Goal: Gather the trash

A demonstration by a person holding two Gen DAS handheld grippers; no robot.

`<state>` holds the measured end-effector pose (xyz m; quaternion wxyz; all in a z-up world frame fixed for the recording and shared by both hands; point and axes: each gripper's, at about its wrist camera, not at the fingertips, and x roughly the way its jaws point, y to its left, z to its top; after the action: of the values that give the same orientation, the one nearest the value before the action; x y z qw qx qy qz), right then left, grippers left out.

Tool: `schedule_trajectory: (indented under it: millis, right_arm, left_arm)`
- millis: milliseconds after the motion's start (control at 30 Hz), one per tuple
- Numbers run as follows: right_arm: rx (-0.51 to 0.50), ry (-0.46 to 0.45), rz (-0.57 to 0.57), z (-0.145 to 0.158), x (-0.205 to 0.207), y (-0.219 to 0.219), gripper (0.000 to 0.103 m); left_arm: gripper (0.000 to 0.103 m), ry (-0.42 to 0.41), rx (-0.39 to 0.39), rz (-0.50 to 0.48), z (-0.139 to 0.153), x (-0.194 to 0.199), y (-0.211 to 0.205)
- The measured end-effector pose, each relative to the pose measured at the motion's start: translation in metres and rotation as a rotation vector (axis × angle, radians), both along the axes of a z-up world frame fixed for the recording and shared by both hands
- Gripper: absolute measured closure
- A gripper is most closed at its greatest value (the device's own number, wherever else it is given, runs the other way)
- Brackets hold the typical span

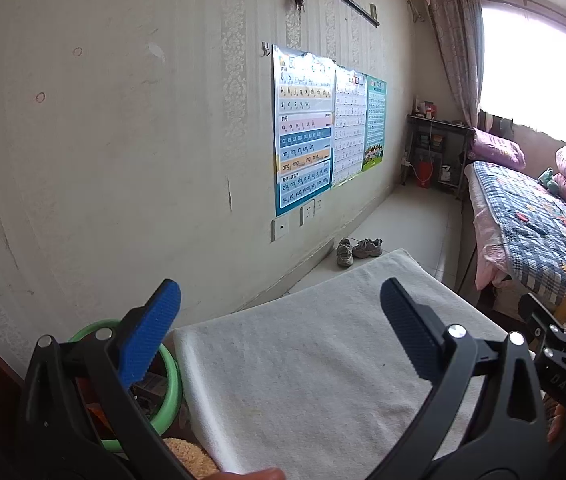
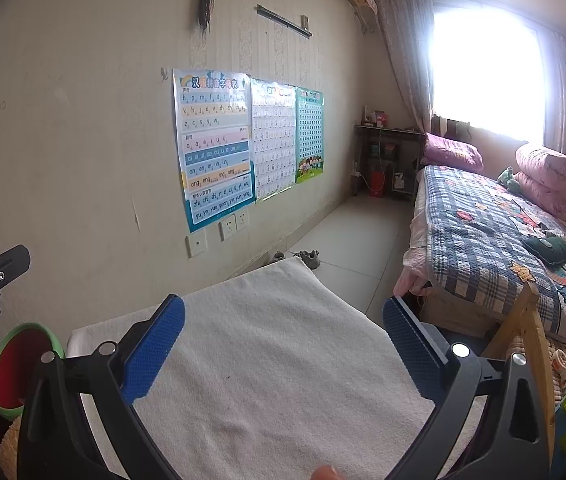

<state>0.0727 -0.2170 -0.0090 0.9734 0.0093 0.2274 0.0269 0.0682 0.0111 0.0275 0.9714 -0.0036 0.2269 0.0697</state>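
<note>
Here both claws hover side by side over a surface (image 1: 323,380) covered with a white cloth, each with its blue-padded fingers spread wide and nothing between them. The left claw (image 1: 281,332) is seen from its own camera above the cloth's left part, and the right claw (image 2: 283,348) hangs above the middle of the cloth; the tip of the left claw also shows at the left edge of the right wrist view. No loose trash can be made out on the cloth. Just beside the surface's left edge, lower down, stands a green-rimmed bin (image 1: 171,380) with a red lining (image 2: 19,368), and the left wrist view shows some dark bits inside it that are too hidden to identify. Beyond the surface's far end a pair of shoes (image 1: 357,250) lies on the tiled floor near the wall, which carries three posters (image 2: 215,144). To the right stands a bed (image 2: 495,240) with a checked quilt.
</note>
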Motion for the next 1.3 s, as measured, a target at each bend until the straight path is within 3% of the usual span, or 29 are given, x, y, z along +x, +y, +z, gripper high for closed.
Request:
schedule_trajectory:
  millis: [967,1300]
  right_arm:
    - [-0.006,0.051,0.013,-0.015,0.01,-0.013,0.007]
    - [-0.012,0.157,-0.018,-0.046,0.033,-0.018,0.007]
  left_arm:
    - [0.005,0.02,0.0,0.008,-0.007,0.005,0.006]
    - [0.005,0.051,-0.022,0.007,-0.016,0.008,0.013]
